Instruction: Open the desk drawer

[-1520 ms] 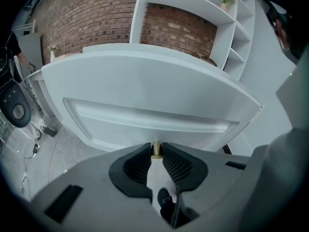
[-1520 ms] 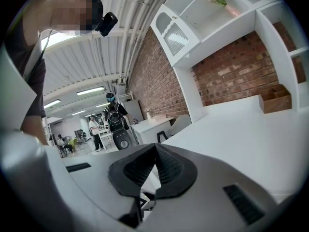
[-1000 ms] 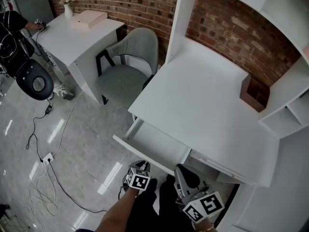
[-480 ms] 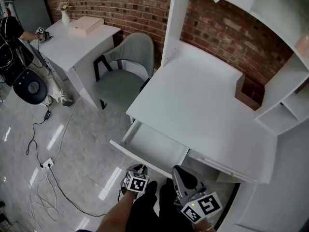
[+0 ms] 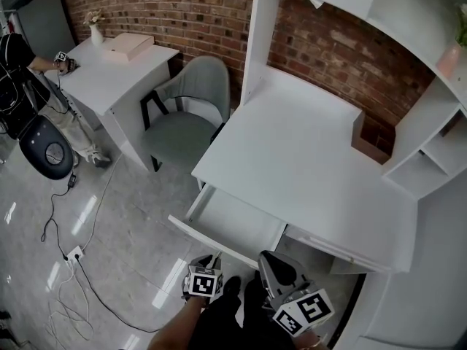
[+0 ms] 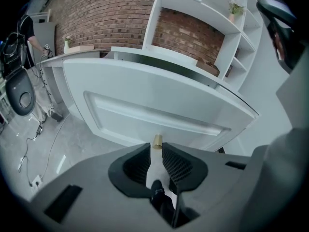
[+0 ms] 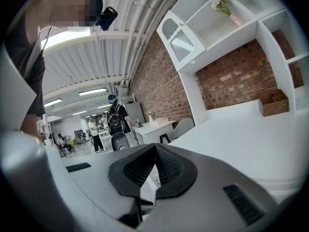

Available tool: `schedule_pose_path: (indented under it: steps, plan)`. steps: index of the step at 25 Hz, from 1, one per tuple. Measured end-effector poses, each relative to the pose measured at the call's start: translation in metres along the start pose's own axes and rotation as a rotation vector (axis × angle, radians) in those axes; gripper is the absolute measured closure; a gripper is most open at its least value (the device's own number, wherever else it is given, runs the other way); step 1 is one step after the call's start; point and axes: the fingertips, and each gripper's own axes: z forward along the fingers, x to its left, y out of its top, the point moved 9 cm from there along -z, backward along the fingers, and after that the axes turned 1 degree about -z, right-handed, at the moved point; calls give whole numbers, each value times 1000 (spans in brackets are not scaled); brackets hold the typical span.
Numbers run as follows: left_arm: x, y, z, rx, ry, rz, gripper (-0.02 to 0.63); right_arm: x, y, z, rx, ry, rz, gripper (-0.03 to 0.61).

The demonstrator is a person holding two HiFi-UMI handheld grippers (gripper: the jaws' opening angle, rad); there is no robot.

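We see the white drawer [image 5: 233,221] standing out from under the desk [image 5: 306,166] toward us, long axis along the desk's front edge: a shallow, smooth tray with a framed panel front. The left gripper [image 6: 155,150] pinches its small brass knob [image 6: 157,141]. The right gripper [image 7: 154,149] has its ribbed jaws together, empty.

We've got a white desk [image 5: 292,159] with basically one thing on top, a brown box [image 5: 371,138] tucked into the back right corner. Off to the left, a smaller white desk [image 5: 109,75] carries a flat pale box [image 5: 128,46] and a little vase [image 5: 95,33]. On the shiny grey floor [image 5: 124,224] we see a grey chair [image 5: 186,115], loose cables [image 5: 95,290] and a power strip [image 5: 73,254].
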Motion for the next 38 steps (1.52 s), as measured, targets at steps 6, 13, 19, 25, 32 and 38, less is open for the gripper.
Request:
schedule_pose_path:
  steps: [6, 13, 19, 25, 32, 38]
  plan:
    - [7, -1, -25, -104, -15, 57, 535, 9, -1, 4, 4, 12, -5, 574]
    - [9, 32, -67, -189, -14, 57, 540, 16, 6, 8, -16, 16, -18, 574]
    - [4, 66, -90, -284, -17, 71, 561, 12, 10, 8, -28, 5, -16, 574]
    - [-9, 91, -103, -351, -26, 100, 580, 0, 10, 3, -45, -22, -13, 574]
    - [-29, 114, -126, -429, -21, 148, 601, -11, 14, -11, -68, -44, -22, 574]
    - [-47, 124, -150, -500, -38, 151, 604, -16, 16, -31, -92, -49, -27, 574]
